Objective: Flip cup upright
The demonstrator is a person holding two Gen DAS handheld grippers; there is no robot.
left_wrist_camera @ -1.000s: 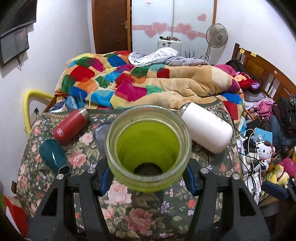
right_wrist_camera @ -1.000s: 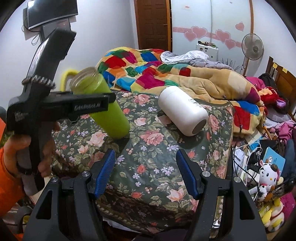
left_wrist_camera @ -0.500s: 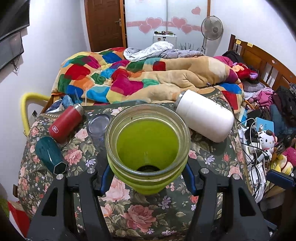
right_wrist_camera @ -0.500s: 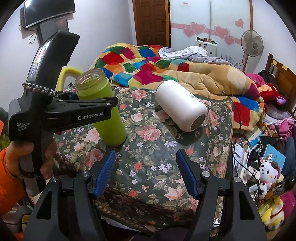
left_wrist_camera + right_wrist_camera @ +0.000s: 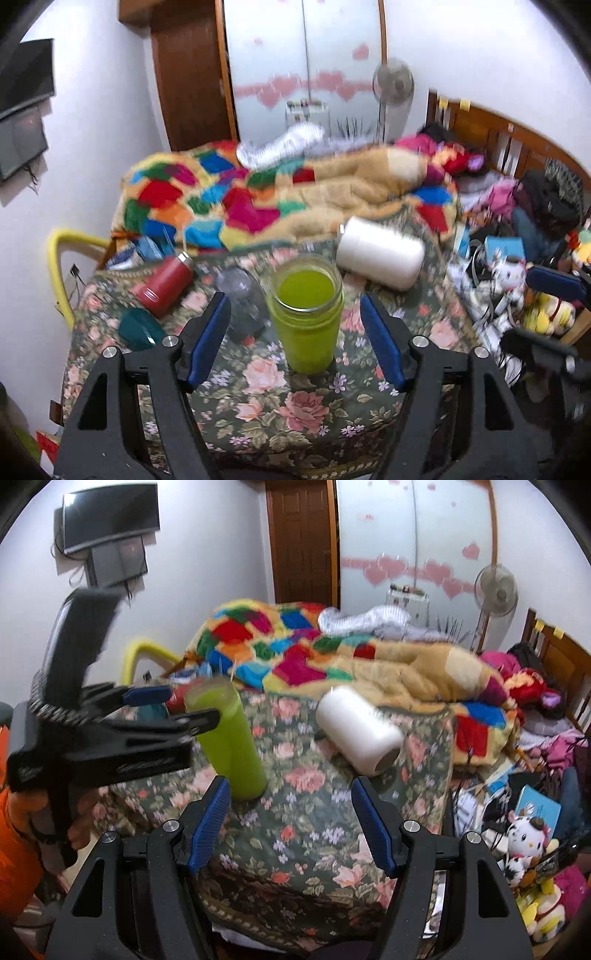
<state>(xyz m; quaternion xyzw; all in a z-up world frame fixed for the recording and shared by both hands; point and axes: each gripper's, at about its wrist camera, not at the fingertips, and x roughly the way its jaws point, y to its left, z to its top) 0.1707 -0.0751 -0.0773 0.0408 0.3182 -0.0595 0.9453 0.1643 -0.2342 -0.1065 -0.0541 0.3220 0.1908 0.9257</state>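
Note:
The green cup (image 5: 306, 314) stands upright on the floral tablecloth (image 5: 280, 406), open mouth up. My left gripper (image 5: 295, 343) is open, its blue pads on either side of the cup and apart from it. In the right wrist view the green cup (image 5: 231, 742) stands left of centre, with the left gripper (image 5: 173, 707) open just behind and left of its rim. My right gripper (image 5: 290, 823) is open and empty, low over the table's front.
A white cup (image 5: 380, 256) lies on its side behind the green cup, also in the right wrist view (image 5: 358, 734). A red bottle (image 5: 162, 282), a clear cup (image 5: 242, 295) and a teal cup (image 5: 138, 328) lie at the left. A bed with a patchwork blanket (image 5: 258, 199) is behind.
The left gripper has let go of the green cup, opened, and pulled back and up. The cup now stands free on the table. The right gripper barely moved.

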